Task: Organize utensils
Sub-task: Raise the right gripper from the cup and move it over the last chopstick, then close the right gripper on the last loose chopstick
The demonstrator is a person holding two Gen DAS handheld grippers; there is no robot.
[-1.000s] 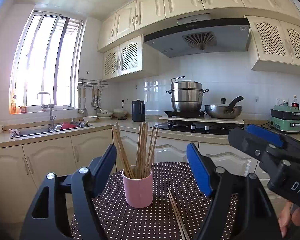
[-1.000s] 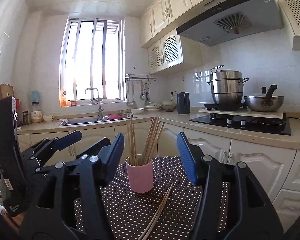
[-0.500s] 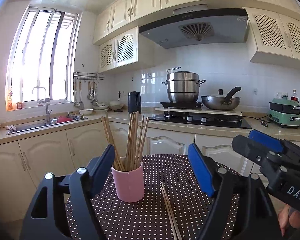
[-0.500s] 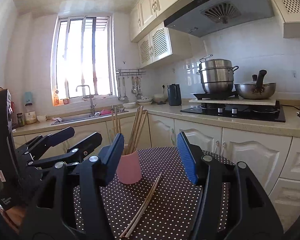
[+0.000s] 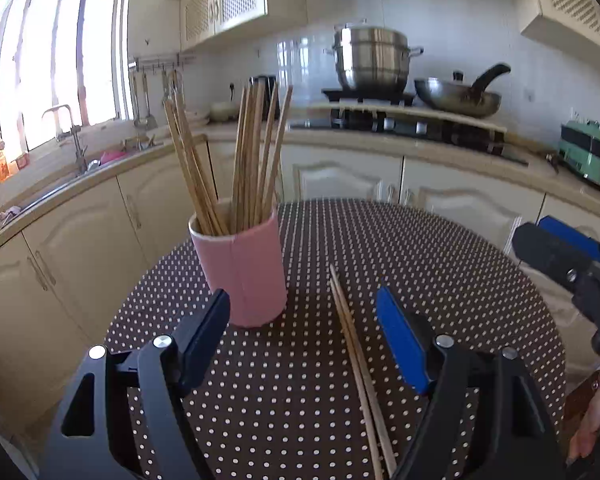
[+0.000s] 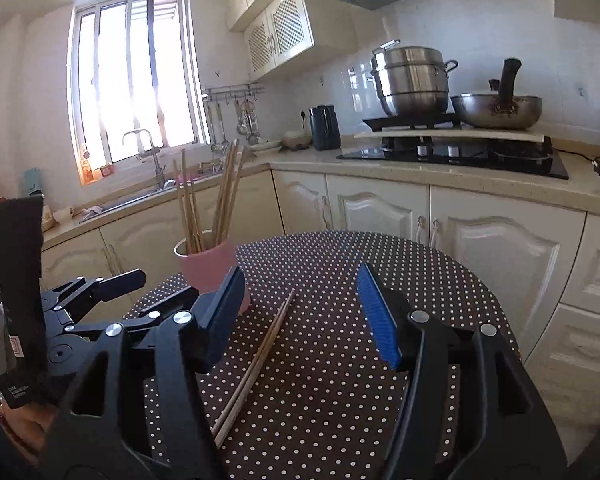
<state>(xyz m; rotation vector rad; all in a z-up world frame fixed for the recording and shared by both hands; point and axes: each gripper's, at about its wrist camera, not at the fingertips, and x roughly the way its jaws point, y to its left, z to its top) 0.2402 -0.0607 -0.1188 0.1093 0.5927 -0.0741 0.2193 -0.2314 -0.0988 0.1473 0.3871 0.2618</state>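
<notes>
**Over a dotted table, two empty grippers near a loose pair of chopsticks**

Near the middle of a round table [image 5: 440, 264] covered in a dark cloth with white dots, a loose pair of chopsticks [image 5: 354, 344] lies flat, the two sticks side by side and touching; just beside their far tips, toward the table's left edge, stands a pink cup [image 5: 242, 272], upright and already holding a bundle of wooden chopsticks.

The left gripper [image 5: 302, 338] hangs above the cloth with its blue-padded jaws wide apart and nothing between the pads; the cup sits just beyond its left jaw, and the loose pair runs under its right jaw. The right gripper [image 6: 298, 308] is also empty; its jaws are opening, and the loose pair [image 6: 256, 360] lies on the cloth below, close to its left jaw.

The step in hand is likely picking up the loose pair; done well, one gripper would come down centred over the sticks, pads square across them, and close on both together near mid-length so neither rolls away; thin sticks flat on cloth give little to bite on.

The cup stands close enough to be knocked; its bundle leans outward and leaves limited room at the rim; the two grippers are near each other and could collide.

Beyond the table run cream cabinets, a counter with a sink [image 6: 140, 196], a steel stockpot [image 6: 412, 80], a wok [image 6: 496, 110] and a dark kettle [image 6: 324, 128]; a person's hand [image 5: 592, 416] shows at the lower right of the left view.
</notes>
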